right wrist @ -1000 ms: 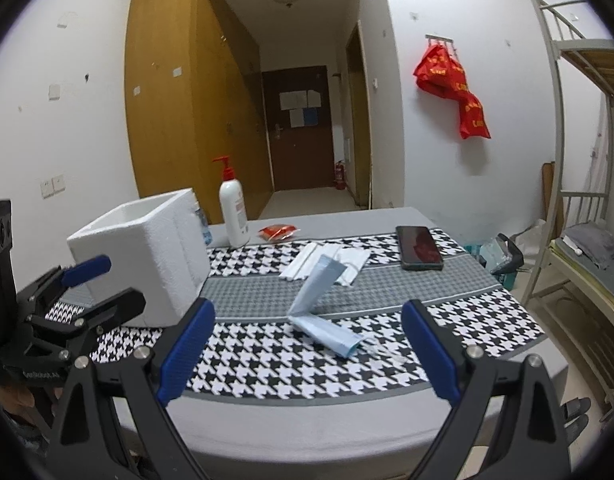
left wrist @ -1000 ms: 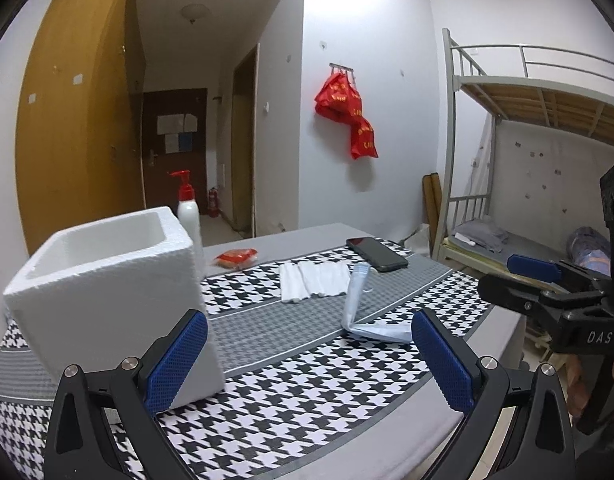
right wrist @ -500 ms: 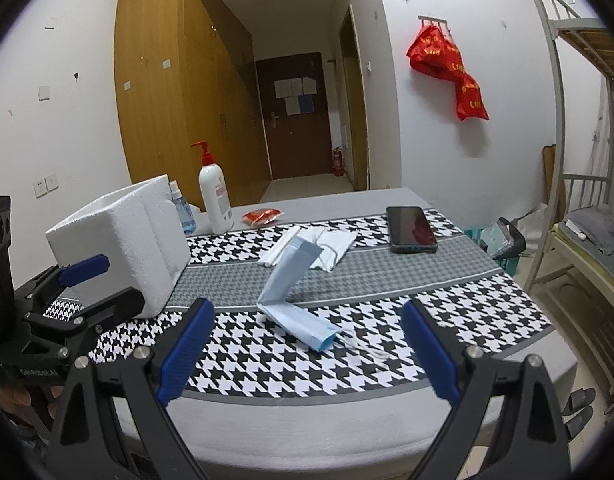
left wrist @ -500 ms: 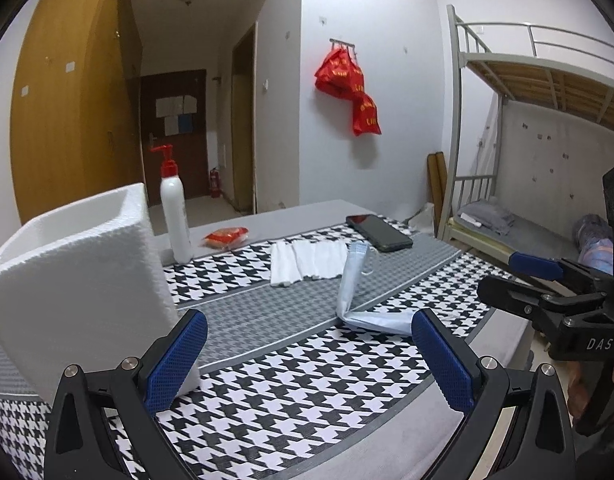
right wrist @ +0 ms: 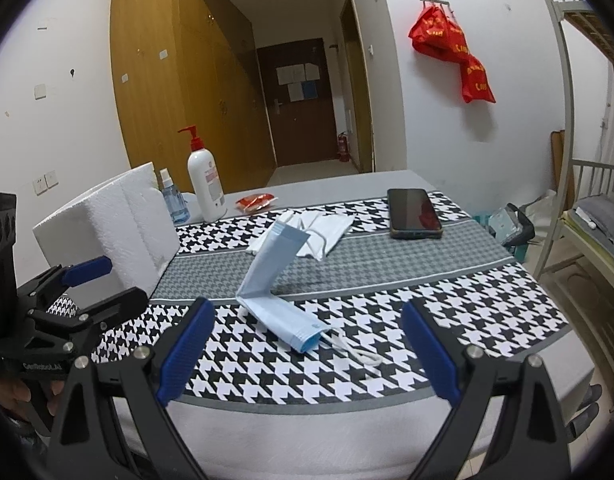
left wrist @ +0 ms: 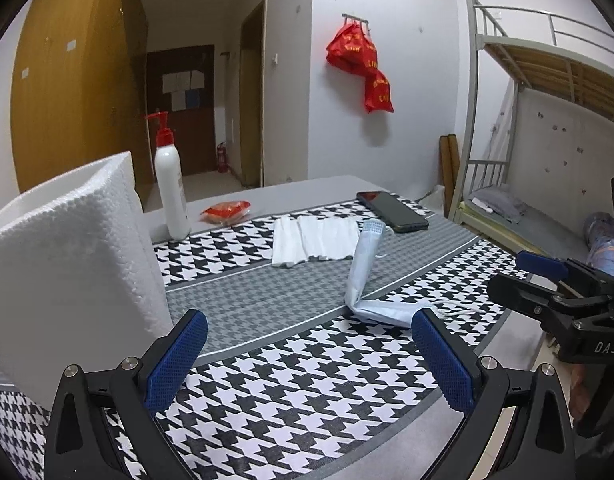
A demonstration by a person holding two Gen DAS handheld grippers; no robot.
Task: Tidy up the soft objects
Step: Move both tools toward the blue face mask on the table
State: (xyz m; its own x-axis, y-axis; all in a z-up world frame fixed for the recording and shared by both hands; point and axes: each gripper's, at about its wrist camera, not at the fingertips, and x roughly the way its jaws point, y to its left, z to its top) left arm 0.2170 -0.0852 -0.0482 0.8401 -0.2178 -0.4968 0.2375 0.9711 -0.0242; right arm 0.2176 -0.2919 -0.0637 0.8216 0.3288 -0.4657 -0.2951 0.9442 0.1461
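Where tablecloth (right wrist: 427, 280) lies: one blue mask (right wrist: 273, 292), one box (right wrist: 107, 228).

Blue mask (right wrist: 279, 280), white foam box (right wrist: 111, 224), houndstooth cloth (right wrist: 467, 300).

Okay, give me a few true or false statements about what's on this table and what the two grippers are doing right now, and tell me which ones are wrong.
1. The blue face mask lies flat. False: it is folded, one half standing up.
2. The phone lies screen up beyond the white masks. True.
3. The right gripper is shut on the blue face mask. False: its jaws are wide open and hold nothing.
4. The foam box stands on the table with its top open. True.
5. The pump bottle has a blue pump. False: the pump is red.
6. The left gripper has open, empty jaws. True.
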